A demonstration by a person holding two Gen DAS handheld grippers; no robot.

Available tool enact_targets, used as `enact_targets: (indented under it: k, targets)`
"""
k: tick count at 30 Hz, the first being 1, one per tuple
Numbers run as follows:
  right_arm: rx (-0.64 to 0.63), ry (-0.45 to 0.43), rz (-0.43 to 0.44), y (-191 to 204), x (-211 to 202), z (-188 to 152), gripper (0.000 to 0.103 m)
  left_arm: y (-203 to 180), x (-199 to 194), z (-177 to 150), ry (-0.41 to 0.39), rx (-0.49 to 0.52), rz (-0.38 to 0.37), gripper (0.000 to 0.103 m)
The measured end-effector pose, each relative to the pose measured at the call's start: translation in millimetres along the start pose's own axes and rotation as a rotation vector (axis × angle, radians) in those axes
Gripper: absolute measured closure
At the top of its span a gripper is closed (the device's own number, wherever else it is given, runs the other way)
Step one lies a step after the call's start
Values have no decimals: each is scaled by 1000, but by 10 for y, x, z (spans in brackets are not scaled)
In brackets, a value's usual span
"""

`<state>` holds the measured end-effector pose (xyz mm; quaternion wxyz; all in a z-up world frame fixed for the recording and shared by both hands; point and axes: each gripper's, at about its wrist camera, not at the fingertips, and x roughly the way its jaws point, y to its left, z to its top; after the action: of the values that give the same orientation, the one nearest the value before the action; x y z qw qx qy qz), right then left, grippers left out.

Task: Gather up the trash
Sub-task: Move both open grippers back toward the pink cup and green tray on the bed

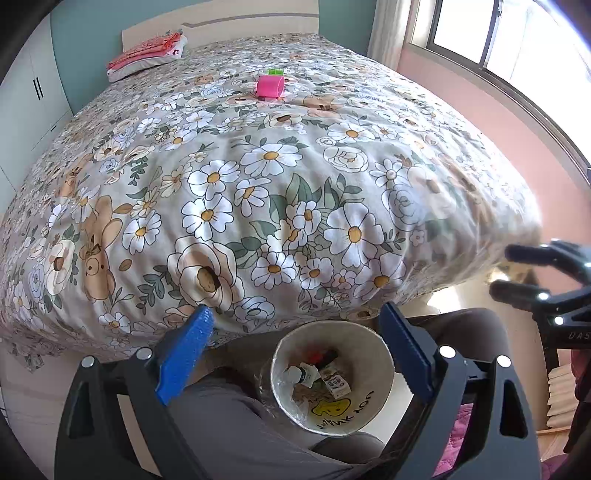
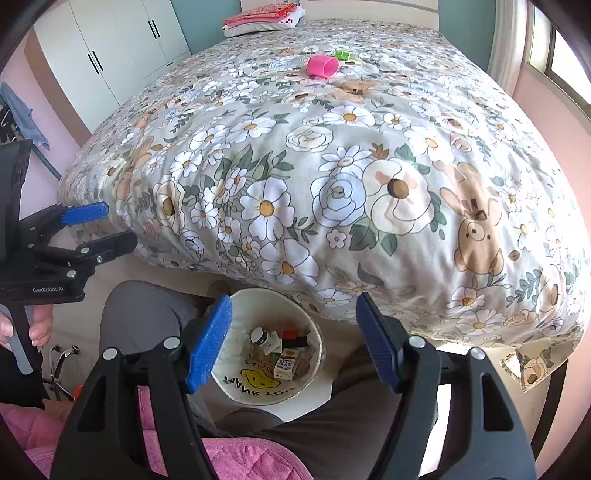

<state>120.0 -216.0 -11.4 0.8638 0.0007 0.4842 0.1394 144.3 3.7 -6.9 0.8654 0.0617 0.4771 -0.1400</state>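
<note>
Left wrist view has your left gripper [image 1: 299, 347] hanging over the trash bin [image 1: 369, 413], blue pads spread wide with nothing between them. That bin sits on the floor between your knees, right against the foot of the bed [image 1: 258, 184], and it already holds a small white bottle [image 1: 303, 373], a little carton [image 1: 336, 384] and something red and black [image 1: 321, 356] further back.

Your right gripper [image 2: 295, 339] is also parted and empty in its own view, pointing down at the same bin.

Up on the floral cover there's a pink cup [image 2: 322, 66] lying on its side, well away from the bin, with a small green thing [image 2: 341, 54] just beside it; can't tell what that one is. Folded red cloth [image 2: 262, 16] sits up by the headboard on a pillow.
</note>
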Motion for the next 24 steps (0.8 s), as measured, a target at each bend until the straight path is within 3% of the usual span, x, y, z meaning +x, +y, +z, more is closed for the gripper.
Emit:
enact_targets:
  k: [12,24]
  targets:
    - [-34,-148,-45,-212,-380,723,31,-31,18,616,-63,72,56,10]
    - [-33,-197,-59,-386,-221,1415,31,-34,282,1174,-91,92,48,10]
